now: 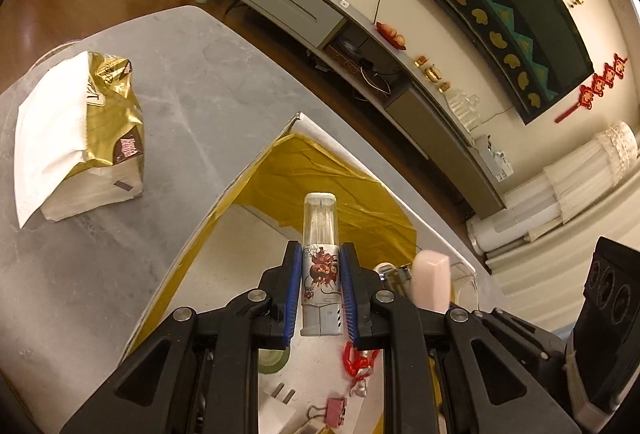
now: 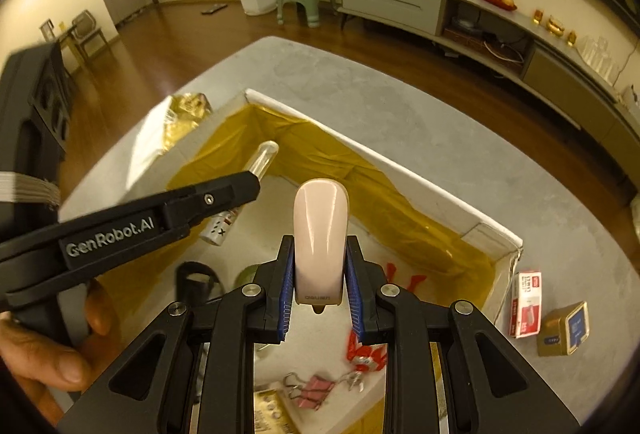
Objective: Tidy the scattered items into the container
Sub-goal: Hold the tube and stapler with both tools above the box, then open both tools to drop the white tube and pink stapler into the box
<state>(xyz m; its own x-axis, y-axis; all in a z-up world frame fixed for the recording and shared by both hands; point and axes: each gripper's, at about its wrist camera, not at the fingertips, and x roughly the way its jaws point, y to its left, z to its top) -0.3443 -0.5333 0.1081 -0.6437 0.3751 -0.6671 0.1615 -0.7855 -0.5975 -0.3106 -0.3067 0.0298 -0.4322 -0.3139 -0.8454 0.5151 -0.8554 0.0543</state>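
Above the gold-lined box (image 2: 400,170), the left gripper (image 1: 320,290) clamps a clear-capped tube (image 1: 321,266); the right gripper (image 2: 319,290) clamps a pink stapler (image 2: 320,234).

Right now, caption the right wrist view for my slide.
Right gripper holds a pink stapler over the gold-lined box; left gripper carries a lighter alongside.
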